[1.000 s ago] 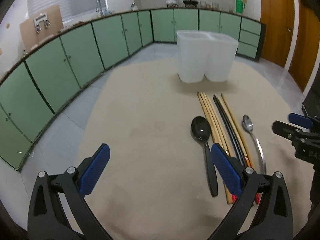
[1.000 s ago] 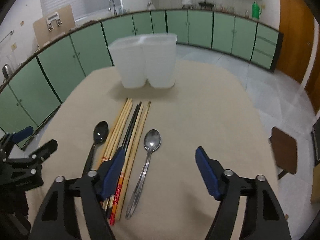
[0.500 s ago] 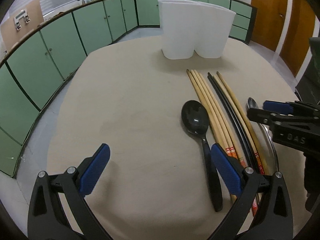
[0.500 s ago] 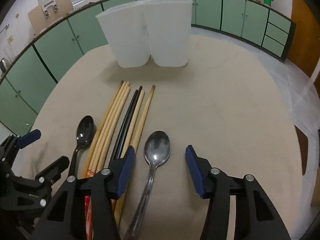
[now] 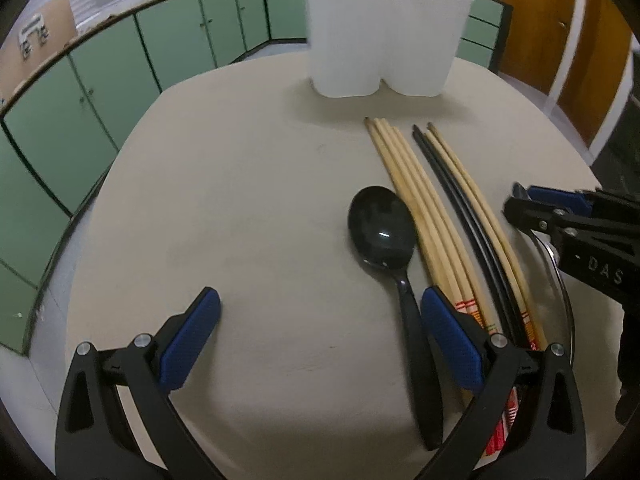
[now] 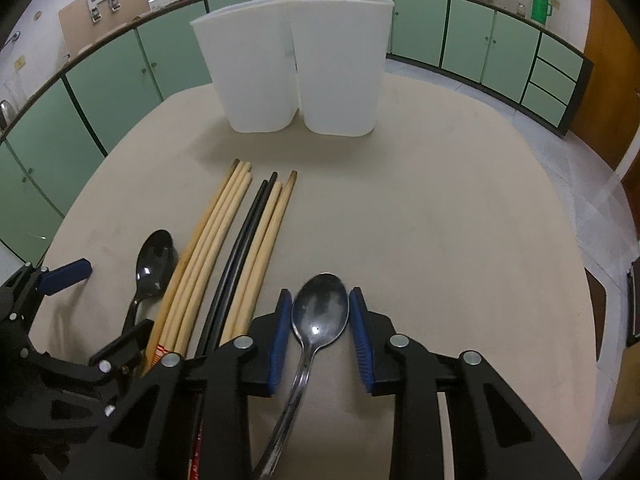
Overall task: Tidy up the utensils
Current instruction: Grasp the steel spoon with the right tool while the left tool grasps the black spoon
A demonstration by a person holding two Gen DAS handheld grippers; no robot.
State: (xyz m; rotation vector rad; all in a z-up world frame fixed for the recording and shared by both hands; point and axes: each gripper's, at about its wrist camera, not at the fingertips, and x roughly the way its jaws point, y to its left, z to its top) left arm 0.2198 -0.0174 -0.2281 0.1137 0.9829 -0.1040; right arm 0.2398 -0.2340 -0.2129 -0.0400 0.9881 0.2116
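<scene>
A silver spoon (image 6: pixel 318 314) lies on the beige table (image 6: pixel 440 216), its bowl between the blue pads of my right gripper (image 6: pixel 320 332); the jaws stand close on either side of the bowl, still slightly apart. A black spoon (image 5: pixel 382 232) lies beside several wooden chopsticks (image 5: pixel 416 200) and a black pair (image 5: pixel 468 216). My left gripper (image 5: pixel 320 340) is wide open and empty, its right finger just right of the black spoon's handle. A white two-compartment holder (image 6: pixel 296 64) stands at the back of the table, also in the left wrist view (image 5: pixel 380 32).
Green cabinets (image 6: pixel 100 92) ring the room beyond the table edge. A wooden door (image 5: pixel 560 20) is at the right. The right gripper shows at the right edge of the left wrist view (image 5: pixel 576 232). A chair seat (image 6: pixel 596 308) sits right of the table.
Both grippers moved forward and down toward the utensils. My right gripper narrowed from wide open to closely framing the silver spoon's bowl. The left gripper stayed wide open.
</scene>
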